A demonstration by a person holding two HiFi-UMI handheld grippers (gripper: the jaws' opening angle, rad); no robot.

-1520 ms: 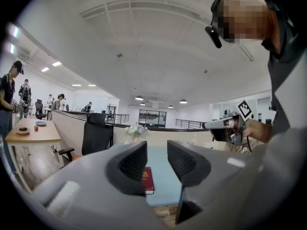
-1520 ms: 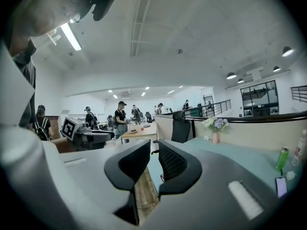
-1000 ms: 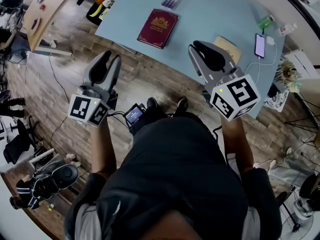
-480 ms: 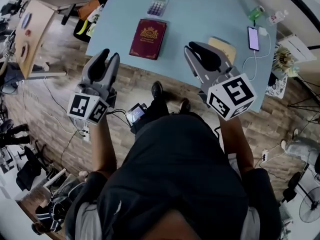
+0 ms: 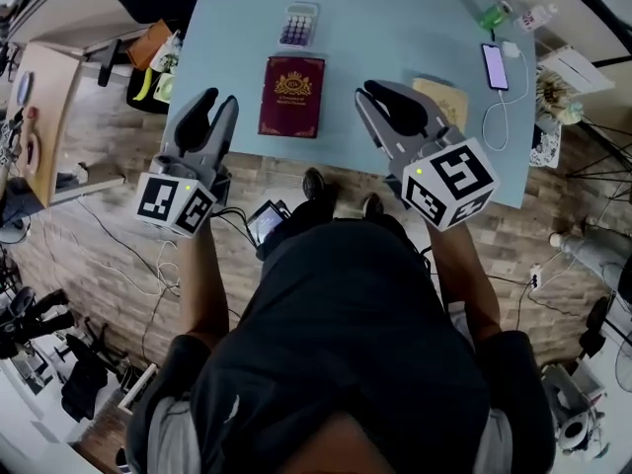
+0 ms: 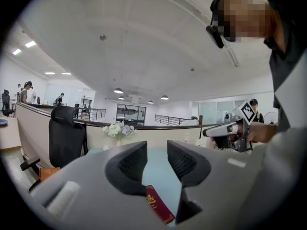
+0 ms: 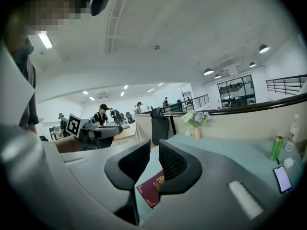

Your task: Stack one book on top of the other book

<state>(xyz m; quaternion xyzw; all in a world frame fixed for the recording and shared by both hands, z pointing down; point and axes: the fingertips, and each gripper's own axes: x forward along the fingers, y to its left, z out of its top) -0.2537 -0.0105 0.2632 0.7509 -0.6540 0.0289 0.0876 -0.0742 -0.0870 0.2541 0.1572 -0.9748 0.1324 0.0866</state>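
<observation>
A dark red book [image 5: 291, 95] with a gold crest lies flat near the front edge of the pale blue table [image 5: 395, 18]. To its right lies a tan book [image 5: 446, 100], partly hidden behind my right gripper [image 5: 380, 95]. That gripper hovers over the table's front edge between the two books, jaws nearly together and empty. My left gripper [image 5: 209, 107] hangs just off the table's left corner, over the floor, its jaws a narrow gap apart and empty. The red book [image 6: 158, 206] shows below the jaws in the left gripper view and again as the red book [image 7: 151, 189] in the right gripper view.
A calculator [image 5: 298, 24] sits behind the red book. A phone [image 5: 494, 65] on a cable, a green can [image 5: 497, 15] and a bottle [image 5: 538, 13] stand at the table's right end. A flower vase [image 7: 195, 119] and a black chair [image 6: 64, 138] are at the far side.
Both grippers have moved forward toward the table. The right one now reaches over its front edge and the left one is beside its corner. Neither gripper's jaws have changed.
</observation>
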